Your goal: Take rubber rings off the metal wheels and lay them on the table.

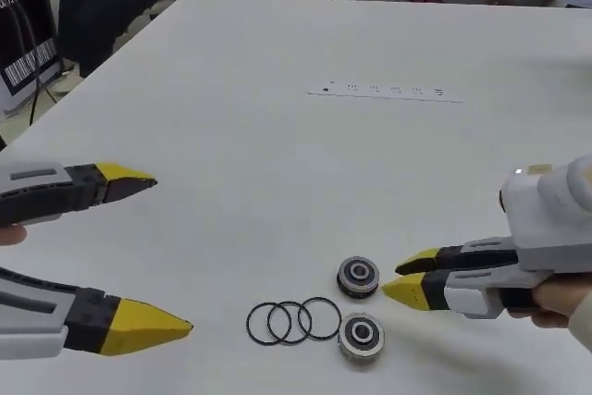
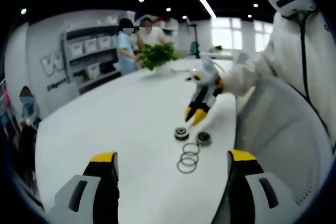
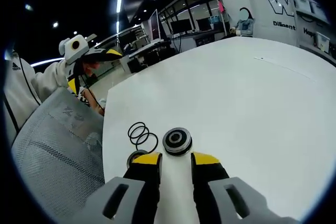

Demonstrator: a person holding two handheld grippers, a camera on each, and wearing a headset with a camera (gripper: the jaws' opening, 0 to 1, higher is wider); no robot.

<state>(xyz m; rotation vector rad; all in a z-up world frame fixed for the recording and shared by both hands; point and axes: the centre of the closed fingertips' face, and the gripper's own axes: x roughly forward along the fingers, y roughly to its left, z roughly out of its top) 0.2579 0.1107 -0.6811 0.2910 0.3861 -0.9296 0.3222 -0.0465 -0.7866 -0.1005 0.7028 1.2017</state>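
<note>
While the left hand-held gripper [image 1: 171, 253] gapes wide, the right hand-held gripper [image 1: 391, 280] points narrow at wheels [image 1: 358, 277].

1. Three black rings [image 2: 188, 159] lie overlapping in a short chain on the white table [image 2: 105, 124].
2. A wheel [image 2: 181, 134] and a second wheel [image 2: 203, 138] sit side by side just beyond the rings.
3. The right gripper [image 2: 194, 115] hovers past the wheels from the rings. Its yellow tips point down and its jaws are slightly parted.
4. The left gripper [image 2: 172, 157] has its jaws spread wide, one tip on either side of the rings.
5. A plant [image 2: 157, 55] stands far beyond the rings, with two people behind it.
</note>
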